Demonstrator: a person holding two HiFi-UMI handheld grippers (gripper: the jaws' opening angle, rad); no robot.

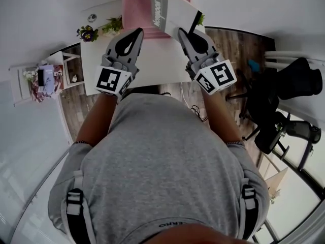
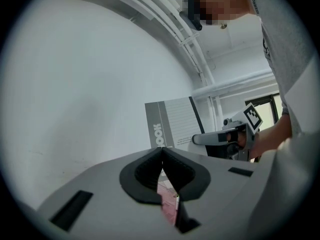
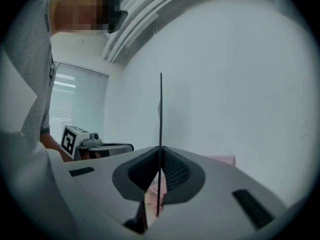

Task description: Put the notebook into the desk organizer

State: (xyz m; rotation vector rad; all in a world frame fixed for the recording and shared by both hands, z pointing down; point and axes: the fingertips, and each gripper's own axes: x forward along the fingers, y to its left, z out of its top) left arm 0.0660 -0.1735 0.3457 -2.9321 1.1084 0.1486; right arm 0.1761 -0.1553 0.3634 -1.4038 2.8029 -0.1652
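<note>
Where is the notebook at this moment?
Head view, top centre: the notebook is clamped by its edge in the right hand-held gripper, right by the pink desk organizer at the white table's far side.

Just beyond the right gripper (image 1: 183, 33), the desk organizer (image 1: 134, 4) runs off the top edge, partly covered by the notebook (image 1: 167, 9), whose print is blurred.
</note>
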